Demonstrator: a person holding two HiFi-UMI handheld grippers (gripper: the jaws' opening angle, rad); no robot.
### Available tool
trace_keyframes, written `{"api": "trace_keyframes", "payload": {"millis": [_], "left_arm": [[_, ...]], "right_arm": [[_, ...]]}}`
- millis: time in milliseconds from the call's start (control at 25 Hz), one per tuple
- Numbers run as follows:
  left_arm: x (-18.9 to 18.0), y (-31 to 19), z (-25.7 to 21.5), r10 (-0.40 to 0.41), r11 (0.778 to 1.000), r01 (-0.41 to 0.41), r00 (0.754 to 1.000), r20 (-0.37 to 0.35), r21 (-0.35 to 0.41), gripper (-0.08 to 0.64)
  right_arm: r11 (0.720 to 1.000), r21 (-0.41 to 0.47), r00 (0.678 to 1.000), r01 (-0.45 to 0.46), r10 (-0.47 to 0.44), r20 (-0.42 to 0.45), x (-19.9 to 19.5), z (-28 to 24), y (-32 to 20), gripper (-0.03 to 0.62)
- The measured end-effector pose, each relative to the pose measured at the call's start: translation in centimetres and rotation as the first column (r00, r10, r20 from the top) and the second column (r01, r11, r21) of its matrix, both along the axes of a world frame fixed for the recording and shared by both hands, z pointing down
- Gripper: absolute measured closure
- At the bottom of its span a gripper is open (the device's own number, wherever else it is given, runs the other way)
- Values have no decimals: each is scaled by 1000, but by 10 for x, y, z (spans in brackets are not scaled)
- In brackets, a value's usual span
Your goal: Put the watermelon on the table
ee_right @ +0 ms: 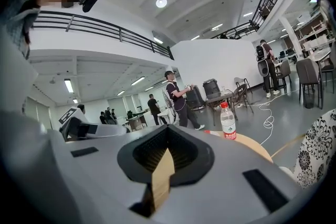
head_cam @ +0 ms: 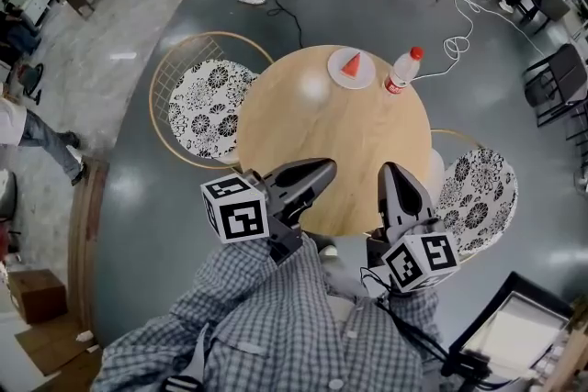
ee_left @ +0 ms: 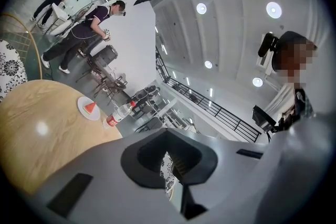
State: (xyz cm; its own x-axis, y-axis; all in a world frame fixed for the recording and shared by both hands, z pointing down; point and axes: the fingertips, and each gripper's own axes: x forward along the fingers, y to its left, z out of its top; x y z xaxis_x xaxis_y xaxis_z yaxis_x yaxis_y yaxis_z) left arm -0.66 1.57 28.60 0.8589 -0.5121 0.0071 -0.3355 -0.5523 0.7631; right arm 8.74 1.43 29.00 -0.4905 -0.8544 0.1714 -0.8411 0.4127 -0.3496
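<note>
Currently, the watermelon slice (head_cam: pixel 352 64) rests on a white plate (head_cam: pixel 336 80) at the far edge of the round table (head_cam: pixel 312 142). A water bottle (head_cam: pixel 402 71) stands just beside the plate, on its right. The left gripper (head_cam: pixel 323 168) and the right gripper (head_cam: pixel 391 170) are both held at the near edge, well apart from the slice. On each, the jaws are fully together and nothing is held between them, so either would have to be opened before a pickup.

Handling, as a judgement: the slice is probably light, wet and slippery, with soft flesh that bruises or splits under pressure. The rind along its base should be the firmest part. Take hold low, across the two flat faces near the rind, and close gently. The plate is likely to slide if pushed.

View comparison: the head view alone shows both grippers, the whole tabletop and the gap to the slice. The left gripper view adds the side profile, a wedge standing point-up on the plate. The right gripper view confirms that the bottle is upright, but the slice cannot be clearly made out there.
</note>
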Motion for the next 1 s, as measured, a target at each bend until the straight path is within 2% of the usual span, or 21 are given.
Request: {"api": "trace_keyframes", "payload": {"millis": [1000], "left_arm": [[1,1,0,-6,1000,6,1000,-4,-11,554]], "right_arm": [[1000,-12,1000,-9,9,-3,7,2,2,584]]}}
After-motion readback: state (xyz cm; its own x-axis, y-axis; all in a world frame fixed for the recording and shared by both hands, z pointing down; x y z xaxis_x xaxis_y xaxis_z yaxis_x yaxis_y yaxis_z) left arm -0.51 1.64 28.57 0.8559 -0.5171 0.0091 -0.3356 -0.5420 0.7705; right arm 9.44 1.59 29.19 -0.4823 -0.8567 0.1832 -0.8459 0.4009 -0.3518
